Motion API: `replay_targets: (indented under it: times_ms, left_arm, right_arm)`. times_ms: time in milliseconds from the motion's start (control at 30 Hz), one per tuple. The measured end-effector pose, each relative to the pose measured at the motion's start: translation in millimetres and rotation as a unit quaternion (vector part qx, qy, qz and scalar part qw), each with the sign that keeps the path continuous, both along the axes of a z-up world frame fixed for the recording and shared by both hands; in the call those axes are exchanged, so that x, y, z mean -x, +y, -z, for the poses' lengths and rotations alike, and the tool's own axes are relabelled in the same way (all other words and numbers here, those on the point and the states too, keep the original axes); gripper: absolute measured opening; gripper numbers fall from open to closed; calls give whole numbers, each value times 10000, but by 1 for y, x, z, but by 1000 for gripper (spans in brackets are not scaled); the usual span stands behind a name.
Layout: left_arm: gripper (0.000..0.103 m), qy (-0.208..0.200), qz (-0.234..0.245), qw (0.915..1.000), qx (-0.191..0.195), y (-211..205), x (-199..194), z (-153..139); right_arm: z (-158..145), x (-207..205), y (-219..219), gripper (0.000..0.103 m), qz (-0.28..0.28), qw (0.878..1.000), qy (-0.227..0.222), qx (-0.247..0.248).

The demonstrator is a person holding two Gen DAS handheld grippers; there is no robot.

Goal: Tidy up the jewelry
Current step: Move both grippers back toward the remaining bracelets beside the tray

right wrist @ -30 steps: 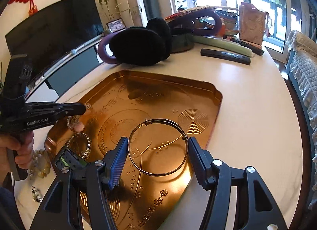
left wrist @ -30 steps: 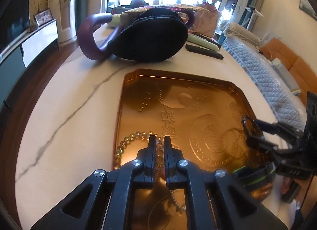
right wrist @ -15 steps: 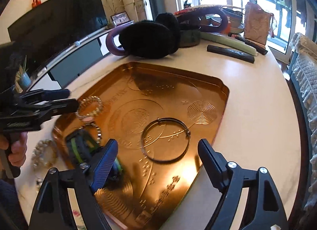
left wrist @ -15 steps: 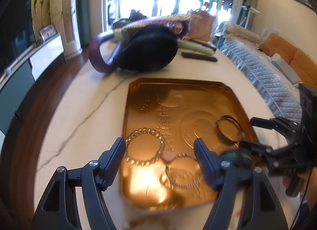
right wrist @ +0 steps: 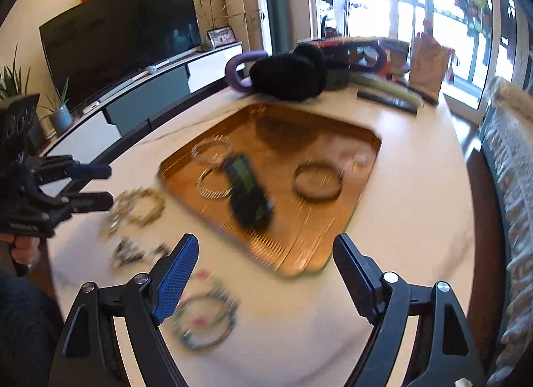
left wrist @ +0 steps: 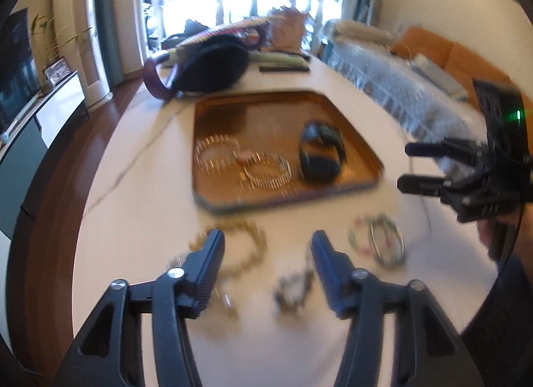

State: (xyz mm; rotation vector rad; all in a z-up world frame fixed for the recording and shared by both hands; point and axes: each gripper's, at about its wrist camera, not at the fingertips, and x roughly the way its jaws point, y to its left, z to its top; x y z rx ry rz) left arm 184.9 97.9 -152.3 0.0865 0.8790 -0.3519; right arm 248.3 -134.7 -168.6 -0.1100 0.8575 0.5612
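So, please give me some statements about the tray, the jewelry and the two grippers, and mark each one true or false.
1. The thin dark bangle lies inside the golden tray. True.
2. The left gripper is clamped on a beaded bracelet. False: its jaws are apart and hold nothing.
3. Some jewelry lies on the table outside the tray, for example the yellowish bead bracelet. True.
4. The tray is empty. False: it holds two beaded bracelets, the bangle and a dark band with green.
5. The right gripper is empty. True.
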Motion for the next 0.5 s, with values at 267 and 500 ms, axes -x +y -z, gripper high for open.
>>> replay_targets:
  times_ms: [267, 500]
  left_arm:
    - [45, 278, 363, 9984, -327, -20, 15, 16]
    - [41, 519, 365, 9971, -425, -21, 10, 28]
  right_arm:
    - [27, 32, 9, 80, -127, 9979, 605, 191]
    - [34, 39, 6, 50, -175, 9968, 702, 340]
